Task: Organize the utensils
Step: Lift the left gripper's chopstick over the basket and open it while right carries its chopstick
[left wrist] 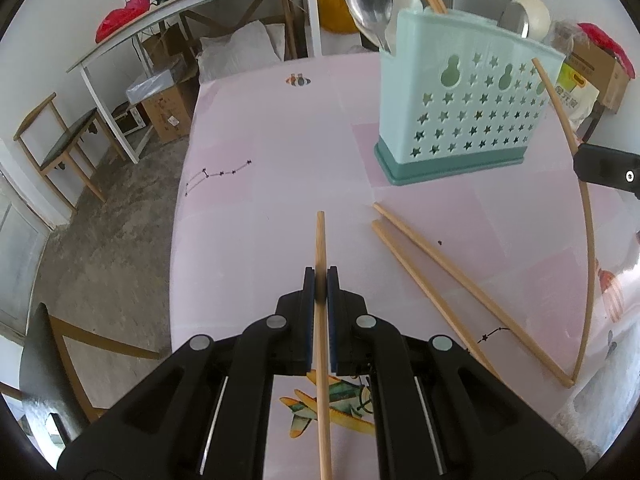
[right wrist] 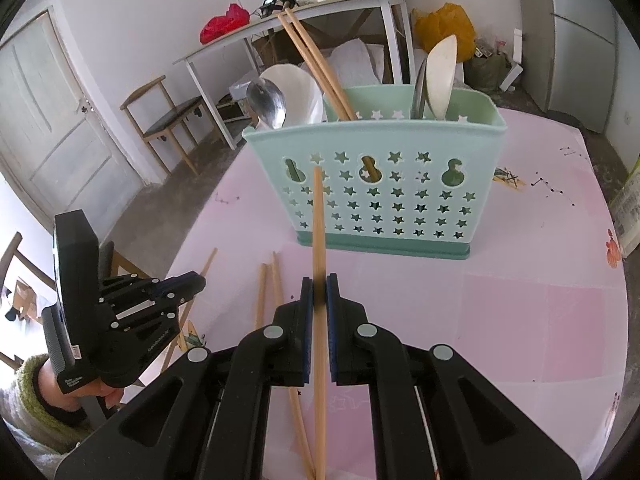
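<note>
Left wrist view. Black two-finger left gripper point(left wrist: 321, 276), bottom centre: jaws pinched on a pale wooden chopstick point(left wrist: 321, 240) that runs straight up the frame between the blue pads, its tip over the pink patterned tablecloth point(left wrist: 256, 160). Two loose wooden chopsticks point(left wrist: 432, 276) lie on the cloth at centre right, side by side, slanting toward the lower right. Mint-green plastic utensil holder with star cut-outs point(left wrist: 468, 116) stands upright at upper right, holding a steel spoon point(left wrist: 370, 2), a white ladle-like spoon and chopsticks. Right edge: part of the other gripper with a long curved-looking chopstick.

Right wrist view. Black two-finger right gripper point(right wrist: 320, 290), bottom centre: jaws pressed onto another wooden chopstick point(right wrist: 319, 220), its tip showing against the holder's point(right wrist: 400, 200) front wall at frame centre. Loose chopsticks point(right wrist: 269, 288) lie on the tablecloth point(right wrist: 500, 300), left of the jaws. Left gripper point(right wrist: 188, 282), lower left, held by a person's hand point(right wrist: 80, 394) in a green fuzzy sleeve.
</note>
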`<state>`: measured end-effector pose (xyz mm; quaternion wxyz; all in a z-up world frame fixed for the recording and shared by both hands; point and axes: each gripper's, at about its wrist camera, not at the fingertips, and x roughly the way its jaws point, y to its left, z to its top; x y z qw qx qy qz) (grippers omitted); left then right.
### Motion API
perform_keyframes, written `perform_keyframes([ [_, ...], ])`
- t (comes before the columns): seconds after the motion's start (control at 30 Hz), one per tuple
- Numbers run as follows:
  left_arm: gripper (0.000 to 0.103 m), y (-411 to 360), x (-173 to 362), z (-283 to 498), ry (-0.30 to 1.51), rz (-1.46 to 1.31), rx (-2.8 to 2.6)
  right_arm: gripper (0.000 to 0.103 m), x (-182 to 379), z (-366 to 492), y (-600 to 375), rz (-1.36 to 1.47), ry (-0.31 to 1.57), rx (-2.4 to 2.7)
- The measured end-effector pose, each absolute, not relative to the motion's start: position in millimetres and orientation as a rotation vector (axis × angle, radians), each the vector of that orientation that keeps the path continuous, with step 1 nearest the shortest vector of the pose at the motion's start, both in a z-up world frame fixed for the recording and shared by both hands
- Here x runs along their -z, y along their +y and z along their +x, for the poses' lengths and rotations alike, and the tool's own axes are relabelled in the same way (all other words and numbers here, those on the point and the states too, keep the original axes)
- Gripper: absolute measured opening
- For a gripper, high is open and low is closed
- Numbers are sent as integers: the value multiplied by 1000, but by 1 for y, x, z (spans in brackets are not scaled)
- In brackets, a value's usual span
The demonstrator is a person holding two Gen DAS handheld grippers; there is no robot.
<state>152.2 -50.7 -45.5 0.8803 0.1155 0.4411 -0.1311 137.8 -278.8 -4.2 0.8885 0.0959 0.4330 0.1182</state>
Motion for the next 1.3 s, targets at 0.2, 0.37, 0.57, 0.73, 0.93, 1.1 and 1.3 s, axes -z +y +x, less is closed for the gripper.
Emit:
perform_keyframes([
  [0.2, 4, -37, 14, 144, 847, 159, 304, 7, -4, 133, -284, 218, 873, -238],
  [0.37, 4, -14, -22, 132, 752, 34, 374, 7, -12, 126, -291, 239, 846, -220],
  [0.57, 4, 3, -63, 124, 628, -71, 441, 7, -16, 120, -300, 272, 830, -203],
  [0.73, 4, 4, -90, 132, 555, -132, 506, 7, -16, 120, -305, 285, 824, -185],
  [0.93, 4, -8, -131, 149, 460, -163, 598, 7, -17, 123, -311, 304, 816, -168],
  [1.1, 4, -26, -170, 164, 371, -203, 679, 7, -18, 124, -319, 319, 804, -161],
  [1.3, 4, -58, -189, 181, 288, -226, 682, 7, -17, 124, -324, 342, 800, -164],
])
